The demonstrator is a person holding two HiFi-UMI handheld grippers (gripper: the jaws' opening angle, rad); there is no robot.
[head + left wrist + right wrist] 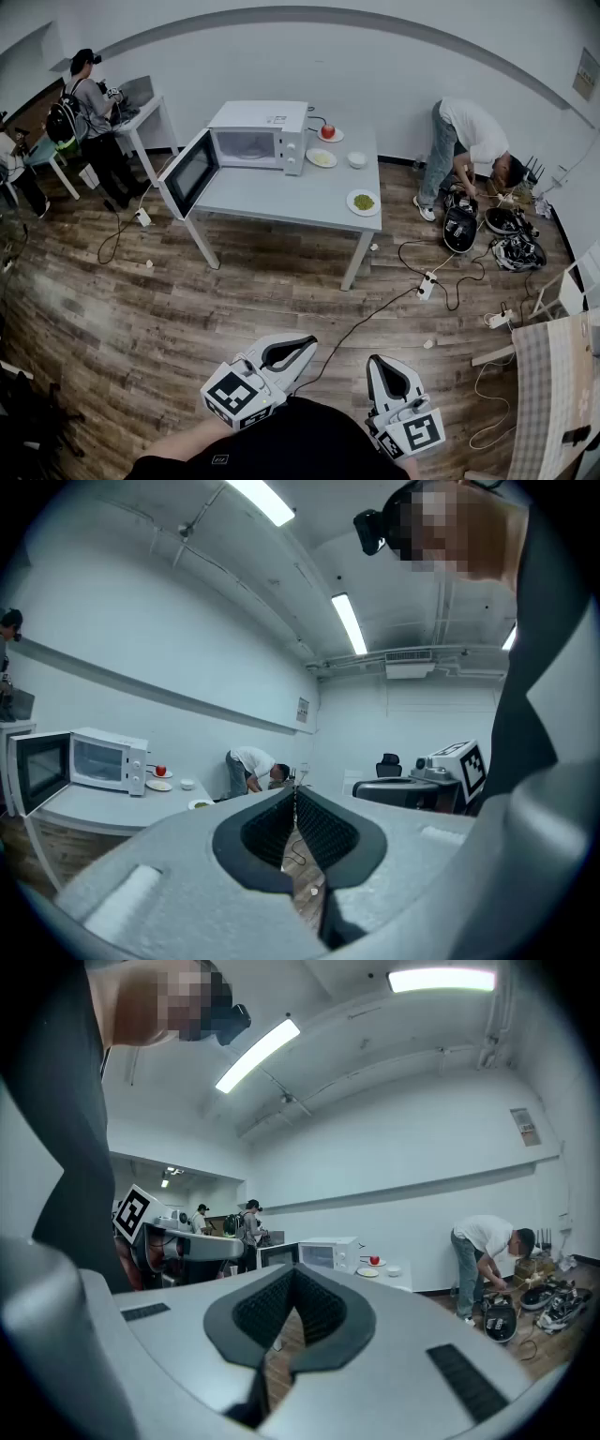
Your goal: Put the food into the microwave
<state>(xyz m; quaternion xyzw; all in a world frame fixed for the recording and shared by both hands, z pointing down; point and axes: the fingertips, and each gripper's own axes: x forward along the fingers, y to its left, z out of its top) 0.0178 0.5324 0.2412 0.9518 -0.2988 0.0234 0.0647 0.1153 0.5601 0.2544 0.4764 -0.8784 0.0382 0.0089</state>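
Observation:
A white microwave point(258, 134) stands on the grey table point(281, 197) with its door point(190, 172) swung open to the left. Beside it are a red apple on a plate point(327, 132), a plate of yellow food point(321, 157), a small white bowl point(356, 159) and a plate of green food point(363, 202). My left gripper point(306, 344) and right gripper point(379, 364) are held low and close to my body, far from the table, both shut and empty. The microwave point(108, 759) and the apple point(374, 1260) look small in the gripper views.
A person point(473, 141) bends over bags and helmets point(497, 234) at the right. Another person point(89, 103) stands at a desk at the back left. Cables and power strips point(427, 284) lie across the wooden floor. A checked tabletop point(553, 375) sits at the right edge.

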